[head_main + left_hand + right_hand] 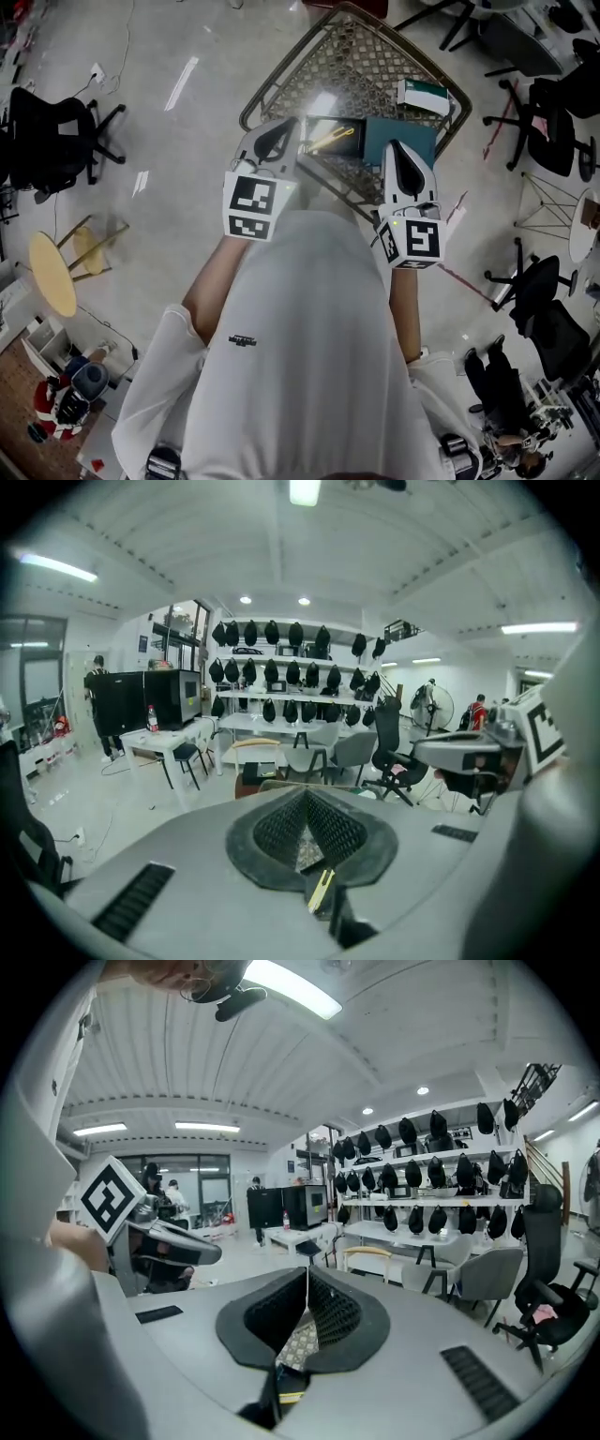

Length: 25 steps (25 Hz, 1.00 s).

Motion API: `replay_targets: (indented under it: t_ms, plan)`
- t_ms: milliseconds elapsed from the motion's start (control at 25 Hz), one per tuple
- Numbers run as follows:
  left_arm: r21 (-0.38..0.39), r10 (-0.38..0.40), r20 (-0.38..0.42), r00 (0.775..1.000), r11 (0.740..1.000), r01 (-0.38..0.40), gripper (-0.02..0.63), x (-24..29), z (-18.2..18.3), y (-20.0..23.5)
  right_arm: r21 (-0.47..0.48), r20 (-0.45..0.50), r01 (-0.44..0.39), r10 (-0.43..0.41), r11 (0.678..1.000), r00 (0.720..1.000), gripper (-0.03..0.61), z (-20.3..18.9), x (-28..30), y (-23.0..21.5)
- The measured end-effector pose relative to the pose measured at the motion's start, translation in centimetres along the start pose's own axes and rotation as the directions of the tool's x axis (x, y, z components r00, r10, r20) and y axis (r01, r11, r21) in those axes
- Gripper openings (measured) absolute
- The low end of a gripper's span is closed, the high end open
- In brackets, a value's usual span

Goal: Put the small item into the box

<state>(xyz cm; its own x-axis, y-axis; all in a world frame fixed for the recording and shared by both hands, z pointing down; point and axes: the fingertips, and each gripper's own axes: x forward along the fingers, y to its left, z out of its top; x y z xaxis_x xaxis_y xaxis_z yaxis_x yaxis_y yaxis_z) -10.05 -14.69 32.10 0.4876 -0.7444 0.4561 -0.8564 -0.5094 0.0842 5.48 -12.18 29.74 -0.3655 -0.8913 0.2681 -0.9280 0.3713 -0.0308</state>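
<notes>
The left gripper (274, 141) and right gripper (405, 167) were both clenched, jaws pressed together on nothing, held above the table (366, 56).

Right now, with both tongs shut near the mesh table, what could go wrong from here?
1. Both the left tongs and right tongs are shut and empty; coming down like that could knock the yellow item rather than grip it.
2. The wire mesh table has open gaps, so a small thing dropped might slip through.
3. Both gripper views mostly face the room, so aiming rests on the head view alone.
</notes>
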Motion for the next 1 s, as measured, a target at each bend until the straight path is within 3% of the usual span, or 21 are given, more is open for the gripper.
replay_targets:
  t_ms: [480, 1000]
  plan:
    - [0.011, 0.017, 0.122, 0.992, 1.000, -0.019, 0.003, -2.3, 3.2, 0.5, -0.054, 0.053, -0.018, 0.021, 0.998, 0.998, 0.002, 2.4, 1.4, 1.0]
    - [0.013, -0.007, 0.140, 0.990, 1.000, 0.005, 0.003, -3.3, 3.0, -0.6, -0.058, 0.039, 0.001, 0.001, 0.998, 0.999, 0.000, 1.9, 0.2, 1.1]
